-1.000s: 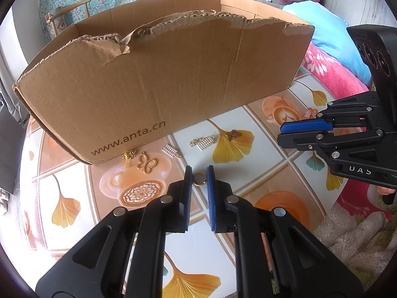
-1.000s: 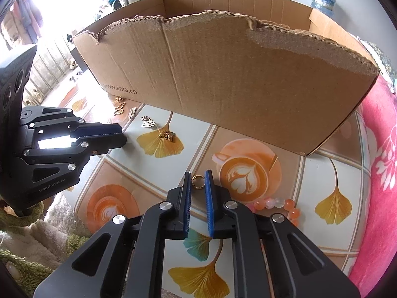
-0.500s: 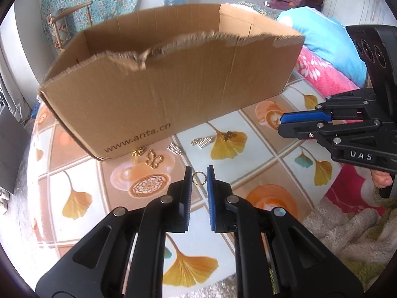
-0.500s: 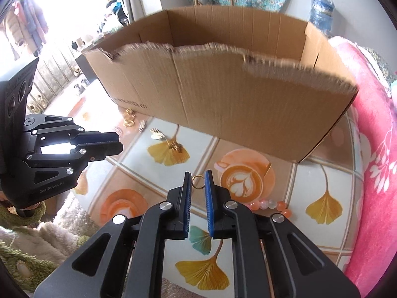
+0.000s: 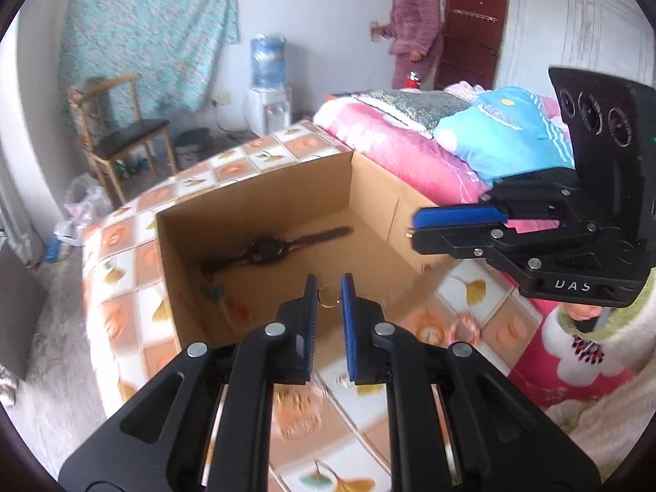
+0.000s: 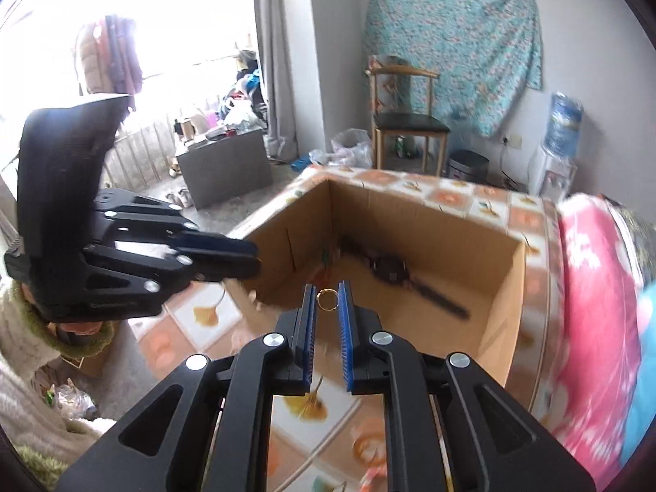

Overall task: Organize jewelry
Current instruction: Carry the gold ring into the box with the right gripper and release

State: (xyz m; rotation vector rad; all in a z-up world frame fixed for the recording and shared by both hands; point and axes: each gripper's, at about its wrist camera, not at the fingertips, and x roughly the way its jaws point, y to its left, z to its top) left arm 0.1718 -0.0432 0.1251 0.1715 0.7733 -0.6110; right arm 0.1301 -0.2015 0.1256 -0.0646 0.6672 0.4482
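Note:
My left gripper point(image 5: 328, 289) is shut on a small gold ring point(image 5: 328, 296), held high over the near wall of an open cardboard box point(image 5: 262, 201). My right gripper point(image 6: 327, 295) is shut on a second gold ring point(image 6: 327, 299), also above the box point(image 6: 508, 287). Each gripper shows in the other's view: the right one point(image 5: 414, 227) at the right, the left one point(image 6: 252, 256) at the left. A dark wristwatch point(image 5: 266, 250) and a small coloured trinket point(image 5: 217, 293) lie on the box floor. Blurred jewelry point(image 5: 295, 404) lies on the table below the left gripper.
The box stands on a table with an orange and gingko-leaf cloth point(image 5: 123, 238). A bed with pink and blue bedding point(image 5: 451, 143) runs along the right. A chair point(image 5: 119, 139), a water dispenser point(image 5: 266, 82) and a standing person point(image 5: 410, 24) are behind.
Both grippers have risen with their rings, from just above the table in front of the box to above its rim. The box's inside with the watch now shows.

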